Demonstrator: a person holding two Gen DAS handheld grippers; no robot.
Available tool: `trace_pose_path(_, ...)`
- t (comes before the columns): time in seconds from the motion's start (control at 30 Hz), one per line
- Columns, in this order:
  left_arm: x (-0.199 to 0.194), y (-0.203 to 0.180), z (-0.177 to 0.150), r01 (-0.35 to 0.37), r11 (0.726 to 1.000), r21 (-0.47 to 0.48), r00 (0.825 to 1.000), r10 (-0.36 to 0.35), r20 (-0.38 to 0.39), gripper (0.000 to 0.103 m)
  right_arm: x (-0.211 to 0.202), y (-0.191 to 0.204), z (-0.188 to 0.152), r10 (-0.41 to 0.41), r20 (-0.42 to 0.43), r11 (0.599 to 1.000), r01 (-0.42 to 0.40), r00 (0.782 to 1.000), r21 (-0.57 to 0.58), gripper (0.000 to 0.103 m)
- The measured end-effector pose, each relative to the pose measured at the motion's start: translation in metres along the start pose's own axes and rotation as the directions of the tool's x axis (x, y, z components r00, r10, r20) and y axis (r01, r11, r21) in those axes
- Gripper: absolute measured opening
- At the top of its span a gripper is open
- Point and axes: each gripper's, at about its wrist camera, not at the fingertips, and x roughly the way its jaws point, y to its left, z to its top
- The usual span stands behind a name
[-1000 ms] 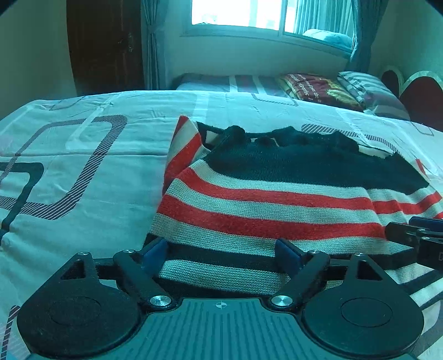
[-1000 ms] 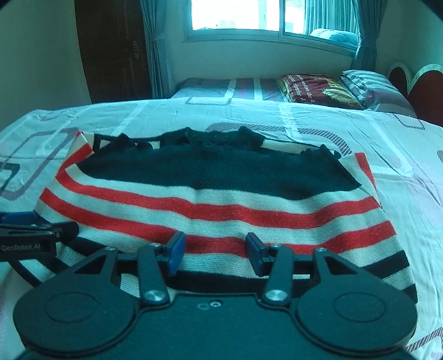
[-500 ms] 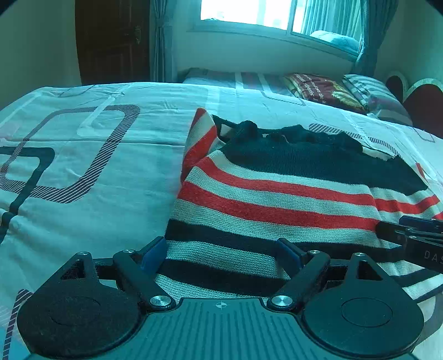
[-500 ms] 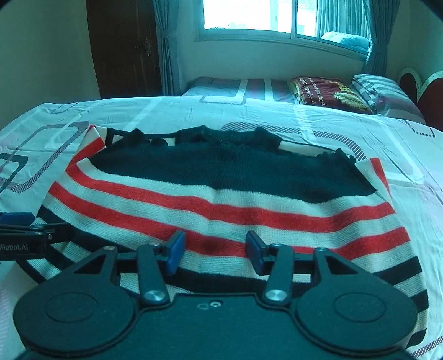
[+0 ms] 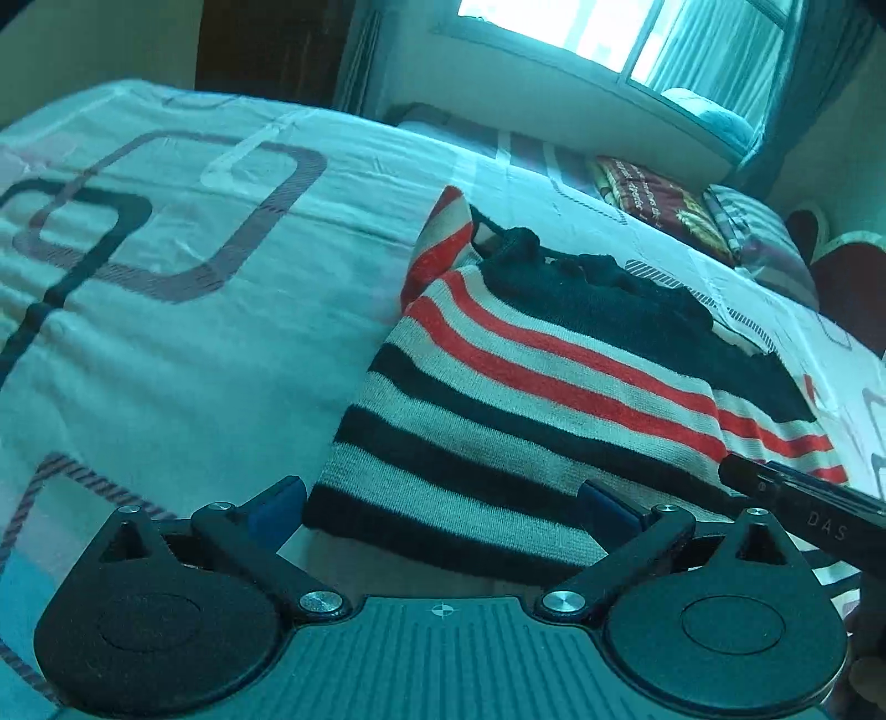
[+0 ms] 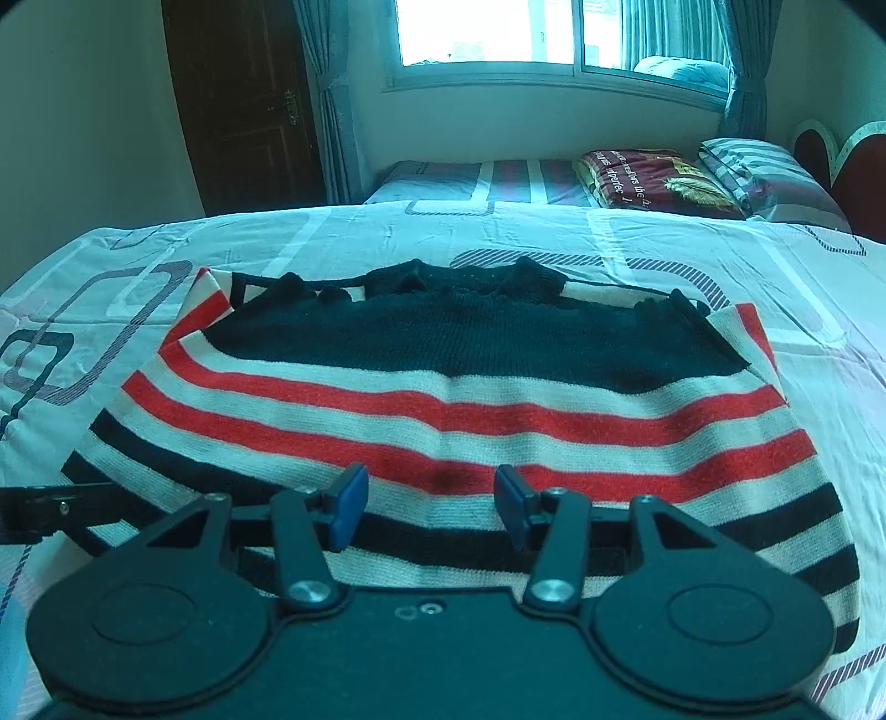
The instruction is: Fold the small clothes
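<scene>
A small knitted sweater (image 6: 454, 410) with black, white and red stripes lies flat on the bed, black top part farthest from me. It also shows in the left wrist view (image 5: 531, 399). My left gripper (image 5: 437, 507) is open, its jaws wide apart over the sweater's near left corner. My right gripper (image 6: 429, 501) is open above the near hem, fingers apart and holding nothing. The right gripper's arm shows at the right of the left wrist view (image 5: 803, 498).
The bed sheet (image 6: 775, 266) is pale with rounded-square patterns. A folded dark red blanket (image 6: 653, 180) and a striped pillow (image 6: 769, 177) lie at the far right. A dark door (image 6: 243, 99) and a window (image 6: 554, 33) stand behind.
Both grippers have drawn back and risen a little from the sweater. The left view has tilted, and more of the near black-striped hem shows. Both grippers stay open.
</scene>
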Motion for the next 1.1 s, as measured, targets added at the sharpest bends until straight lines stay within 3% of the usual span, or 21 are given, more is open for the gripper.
trace_pose_path(0.2,0.007,0.011,-0.015,0.076,0.989,-0.124,0.994,-0.085,-0.069,0.103,-0.002,0.0,-0.003,-0.001,-0.003,1.0,0.001,1.0,0.004,0.049)
trace_pose_path(0.33,0.014,0.011,-0.017,0.094,0.985,-0.147,0.995,-0.099,-0.026,0.101,-0.003,0.0,-0.004,-0.004,-0.002,1.0,0.004,1.0,0.004,0.049)
trace_pose_path(0.5,0.023,0.017,-0.006,0.114,0.971,-0.209,0.993,-0.112,0.025,0.09,-0.004,-0.004,-0.006,-0.004,0.001,1.0,0.004,1.0,0.01,0.049)
trace_pose_path(0.73,0.042,0.014,0.01,0.13,0.957,-0.26,0.99,-0.109,0.092,0.089,0.004,-0.007,0.004,-0.016,0.018,1.0,0.016,1.0,-0.004,0.049)
trace_pose_path(0.77,0.044,0.013,0.01,0.125,0.958,-0.259,0.99,-0.102,0.102,0.08,0.007,-0.008,0.006,-0.021,0.019,1.0,0.021,1.0,-0.006,0.049)
trace_pose_path(0.8,0.046,0.012,0.012,0.116,0.959,-0.259,0.99,-0.09,0.11,0.062,0.009,-0.009,0.008,-0.022,0.019,1.0,0.022,1.0,-0.006,0.049)
trace_pose_path(0.87,0.051,0.018,0.014,0.111,0.95,-0.292,0.99,-0.081,0.112,0.036,0.014,-0.009,0.013,-0.028,0.022,1.0,0.028,0.999,-0.013,0.049)
trace_pose_path(0.93,0.053,0.023,0.015,0.122,0.939,-0.322,0.989,-0.089,0.114,0.035,0.017,-0.007,0.015,-0.042,0.032,0.998,0.043,0.999,-0.044,0.049)
trace_pose_path(1.03,0.052,0.019,0.015,0.123,0.944,-0.307,0.988,-0.089,0.123,0.029,0.033,-0.004,0.007,-0.102,-0.004,0.99,0.101,0.995,-0.1,0.049)
trace_pose_path(1.1,0.048,0.019,0.016,0.141,0.938,-0.316,0.986,-0.103,0.134,0.025,0.035,-0.003,0.001,-0.106,0.028,0.986,0.109,0.994,-0.124,0.05)
